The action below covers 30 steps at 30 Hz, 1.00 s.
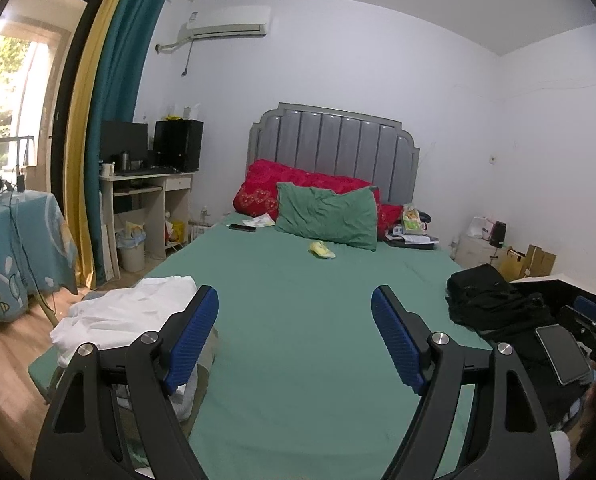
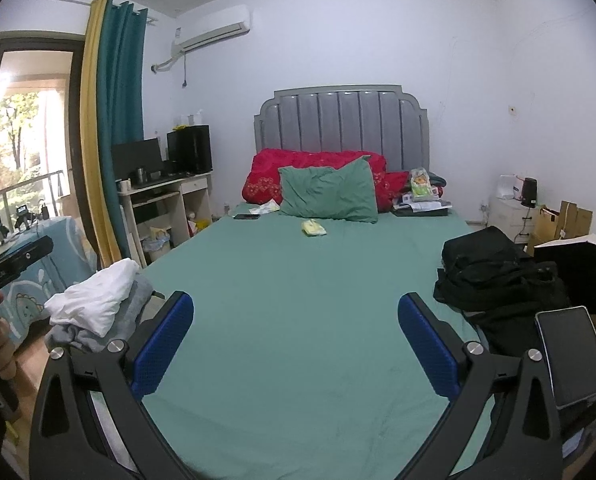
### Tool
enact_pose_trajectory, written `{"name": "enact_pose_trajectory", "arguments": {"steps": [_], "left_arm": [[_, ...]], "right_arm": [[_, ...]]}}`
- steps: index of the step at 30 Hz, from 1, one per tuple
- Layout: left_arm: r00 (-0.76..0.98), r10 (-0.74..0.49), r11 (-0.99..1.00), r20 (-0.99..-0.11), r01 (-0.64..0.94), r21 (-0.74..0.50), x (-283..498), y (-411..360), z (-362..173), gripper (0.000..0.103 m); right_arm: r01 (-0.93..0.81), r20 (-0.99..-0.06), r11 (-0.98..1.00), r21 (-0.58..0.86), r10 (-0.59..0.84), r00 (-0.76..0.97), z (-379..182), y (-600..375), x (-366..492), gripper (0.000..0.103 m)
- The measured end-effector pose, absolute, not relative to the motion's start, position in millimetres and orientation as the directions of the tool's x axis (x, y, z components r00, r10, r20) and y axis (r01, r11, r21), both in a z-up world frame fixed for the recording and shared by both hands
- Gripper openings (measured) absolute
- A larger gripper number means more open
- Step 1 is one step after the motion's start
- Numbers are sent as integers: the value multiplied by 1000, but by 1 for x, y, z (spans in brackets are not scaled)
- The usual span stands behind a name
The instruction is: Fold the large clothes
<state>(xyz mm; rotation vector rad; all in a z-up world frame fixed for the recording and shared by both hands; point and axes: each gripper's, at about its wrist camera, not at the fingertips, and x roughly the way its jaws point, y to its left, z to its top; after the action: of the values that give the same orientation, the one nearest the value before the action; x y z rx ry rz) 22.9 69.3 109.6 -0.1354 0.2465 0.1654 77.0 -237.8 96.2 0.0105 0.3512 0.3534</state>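
A crumpled white garment [image 1: 126, 312] lies on a pile at the left edge of the green bed sheet [image 1: 298, 380]. In the right wrist view the same white garment [image 2: 94, 300] rests on grey cloth [image 2: 140, 300]. My left gripper [image 1: 295, 294] is open over bare sheet, its left finger just right of the pile and nothing between the blue pads [image 1: 196, 340]. My right gripper [image 2: 295, 299] is also open above the sheet [image 2: 298, 360] and holds nothing. A black heap of fabric [image 2: 489, 276], perhaps a bag, sits at the bed's right edge.
At the head of the bed lie a green pillow [image 1: 325, 220], red bedding [image 1: 266, 188], a yellow packet [image 1: 321, 250] and a dark phone [image 1: 242, 227]. A desk [image 1: 150, 200] and a cloth-covered table [image 1: 18, 240] stand left. A phone [image 2: 573, 354] is mounted beside my right gripper.
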Motion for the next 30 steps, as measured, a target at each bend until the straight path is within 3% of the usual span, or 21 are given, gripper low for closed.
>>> {"name": "enact_pose_trajectory", "arguments": {"steps": [30], "left_arm": [[957, 143, 978, -253, -176, -113, 25, 70, 109, 82]], "right_arm": [[-344, -348, 936, 79, 349, 870, 96, -239, 85, 101]]}}
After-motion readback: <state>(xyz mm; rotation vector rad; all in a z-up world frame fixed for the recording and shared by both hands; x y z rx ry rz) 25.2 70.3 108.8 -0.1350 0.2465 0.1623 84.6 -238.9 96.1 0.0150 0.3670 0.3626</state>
